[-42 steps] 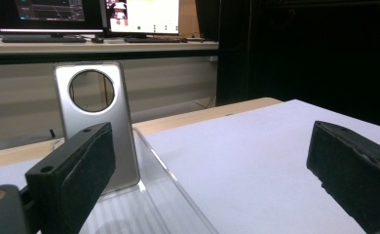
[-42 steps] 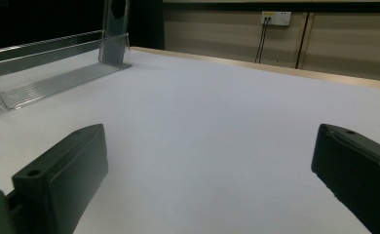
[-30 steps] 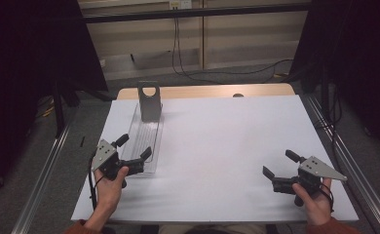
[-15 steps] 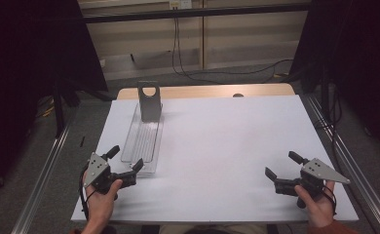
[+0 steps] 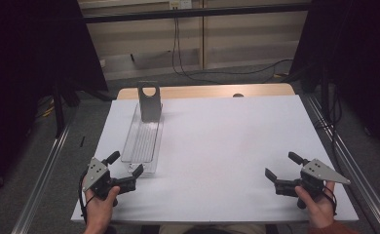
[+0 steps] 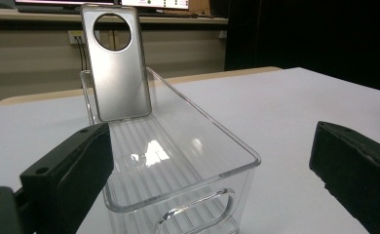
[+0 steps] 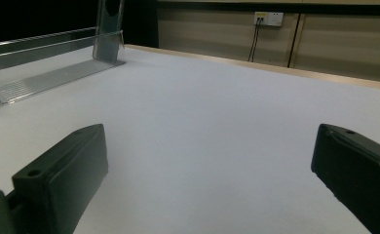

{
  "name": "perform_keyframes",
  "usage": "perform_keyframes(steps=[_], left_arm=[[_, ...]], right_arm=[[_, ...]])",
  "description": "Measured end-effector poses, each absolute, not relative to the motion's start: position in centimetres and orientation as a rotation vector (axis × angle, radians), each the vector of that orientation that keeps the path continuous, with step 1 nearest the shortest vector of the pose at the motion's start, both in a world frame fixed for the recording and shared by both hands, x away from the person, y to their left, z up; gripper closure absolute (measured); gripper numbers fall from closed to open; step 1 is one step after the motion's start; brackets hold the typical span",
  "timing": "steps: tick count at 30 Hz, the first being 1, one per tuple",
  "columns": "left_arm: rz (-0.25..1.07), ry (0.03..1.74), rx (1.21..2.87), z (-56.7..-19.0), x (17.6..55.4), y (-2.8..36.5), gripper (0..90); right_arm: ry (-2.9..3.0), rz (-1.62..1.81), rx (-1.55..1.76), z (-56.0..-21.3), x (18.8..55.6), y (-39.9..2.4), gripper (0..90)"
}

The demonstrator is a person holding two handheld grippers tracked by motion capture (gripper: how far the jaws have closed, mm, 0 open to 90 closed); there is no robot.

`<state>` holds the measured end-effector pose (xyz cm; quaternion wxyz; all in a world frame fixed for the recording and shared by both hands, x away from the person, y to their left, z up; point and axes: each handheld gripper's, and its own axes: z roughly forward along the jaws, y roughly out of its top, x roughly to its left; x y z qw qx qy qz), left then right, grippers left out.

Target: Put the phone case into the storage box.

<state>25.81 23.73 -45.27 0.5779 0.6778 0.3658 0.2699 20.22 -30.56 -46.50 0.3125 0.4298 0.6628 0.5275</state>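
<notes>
Jaws of the left hand-held gripper point(image 5: 125, 171) stand wide apart and grasp nothing, at the lower left of the high view, just beside the near end of the clear tray point(image 5: 142, 141). A grey phone case point(image 6: 116, 63) stands upright at the far end of this tray. The right hand-held gripper point(image 5: 281, 173), lower right, is also released over the white counter point(image 5: 237, 136), well apart from the tray.

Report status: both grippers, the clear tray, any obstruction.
Left gripper open, empty, at the clear tray's near end. Right gripper open, empty, over bare white table. Silver phone case upright at the tray's far end. Nothing in the way.
</notes>
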Motion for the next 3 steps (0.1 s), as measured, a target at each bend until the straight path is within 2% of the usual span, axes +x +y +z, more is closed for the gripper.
perform_keyframes(steps=[3], left_arm=[[0.641,0.858,1.586,-45.22,25.87,23.92,2.4]], right_arm=[[1.754,1.394,1.128,-46.51,20.27,-30.6,0.0]])
